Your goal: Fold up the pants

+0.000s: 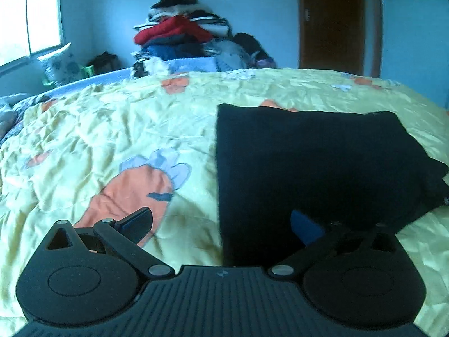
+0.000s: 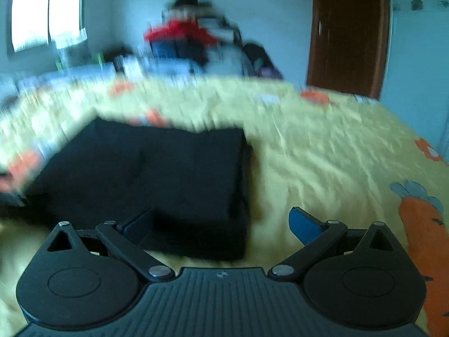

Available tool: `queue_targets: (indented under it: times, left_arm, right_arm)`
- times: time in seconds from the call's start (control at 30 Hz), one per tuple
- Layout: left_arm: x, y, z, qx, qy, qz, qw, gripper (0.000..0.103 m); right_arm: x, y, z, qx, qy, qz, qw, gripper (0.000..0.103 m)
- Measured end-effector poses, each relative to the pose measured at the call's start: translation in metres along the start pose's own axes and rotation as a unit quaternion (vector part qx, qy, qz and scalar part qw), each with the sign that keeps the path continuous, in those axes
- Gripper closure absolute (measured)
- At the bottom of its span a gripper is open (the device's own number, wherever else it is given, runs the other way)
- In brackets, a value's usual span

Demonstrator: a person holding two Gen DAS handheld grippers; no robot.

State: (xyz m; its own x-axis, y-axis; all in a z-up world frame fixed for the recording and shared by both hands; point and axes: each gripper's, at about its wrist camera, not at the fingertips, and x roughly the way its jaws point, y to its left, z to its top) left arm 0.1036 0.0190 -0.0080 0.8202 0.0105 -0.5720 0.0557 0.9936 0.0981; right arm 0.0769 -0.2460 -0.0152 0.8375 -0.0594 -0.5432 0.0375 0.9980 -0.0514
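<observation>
The black pants [image 1: 314,163] lie folded in a flat rectangle on the yellow carrot-print bedspread [image 1: 112,129]. In the left wrist view they fill the right half. My left gripper [image 1: 221,224] is open and empty, its right finger over the pants' near left edge. In the blurred right wrist view the pants [image 2: 157,174] lie to the left. My right gripper [image 2: 221,224] is open and empty, its left finger over the pants' near right corner and its right finger over bare bedspread [image 2: 322,157].
A tall pile of clothes [image 1: 179,33] stands behind the bed's far edge. A window [image 1: 28,19] is at the left, a brown door [image 1: 334,22] at the right. A pillow [image 1: 60,64] leans near the window.
</observation>
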Motion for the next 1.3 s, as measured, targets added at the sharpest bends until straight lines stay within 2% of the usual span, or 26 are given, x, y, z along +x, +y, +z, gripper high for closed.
queue_targets:
  times: [0.1, 0.2, 0.27, 0.33, 0.4, 0.47, 0.6, 0.8, 1.0, 1.17, 1.3]
  left_arm:
    - [-0.003, 0.013, 0.001, -0.01, -0.002, 0.016, 0.9998, 0.0]
    - [-0.015, 0.018, 0.004, -0.027, -0.016, 0.019, 0.9993, 0.001]
    - [-0.023, 0.014, 0.006, -0.032, -0.021, 0.0, 0.9993, 0.0]
    - [-0.022, 0.005, 0.006, -0.013, -0.009, -0.013, 0.9998, 0.0]
    - [-0.016, -0.008, 0.001, 0.017, 0.002, 0.006, 0.9998, 0.0]
    - [-0.016, -0.01, -0.003, 0.017, -0.001, 0.016, 0.9997, 0.0]
    - [-0.021, -0.006, 0.0, -0.007, 0.002, 0.012, 0.9999, 0.0]
    - [-0.034, -0.012, -0.004, -0.003, -0.003, 0.015, 0.9999, 0.0]
    - [-0.043, -0.017, -0.011, -0.001, 0.006, -0.003, 1.0, 0.0]
    - [-0.044, -0.017, -0.02, -0.024, 0.033, -0.025, 0.9988, 0.0]
    - [-0.048, -0.015, -0.026, -0.046, 0.04, -0.032, 0.9976, 0.0]
  right_arm:
    - [-0.013, -0.007, -0.001, 0.022, -0.018, 0.006, 1.0, 0.0]
    - [-0.027, -0.003, 0.003, 0.031, -0.039, 0.03, 0.998, 0.0]
    - [-0.027, 0.006, 0.005, 0.021, -0.035, 0.048, 0.998, 0.0]
    - [-0.023, 0.018, 0.002, 0.003, -0.023, 0.066, 0.998, 0.0]
    - [-0.012, 0.028, -0.003, -0.015, 0.006, 0.06, 0.998, 0.0]
    - [-0.005, 0.03, -0.007, -0.022, 0.027, 0.048, 0.998, 0.0]
    - [-0.014, 0.023, -0.007, 0.015, 0.034, 0.064, 0.997, 0.0]
    - [-0.02, 0.028, -0.009, 0.029, 0.047, 0.064, 0.996, 0.0]
    - [-0.03, 0.039, -0.013, 0.019, 0.046, 0.07, 0.996, 0.0]
    - [-0.037, 0.043, -0.014, 0.018, 0.045, 0.077, 0.996, 0.0]
    - [-0.042, 0.046, -0.014, 0.019, 0.043, 0.079, 0.996, 0.0]
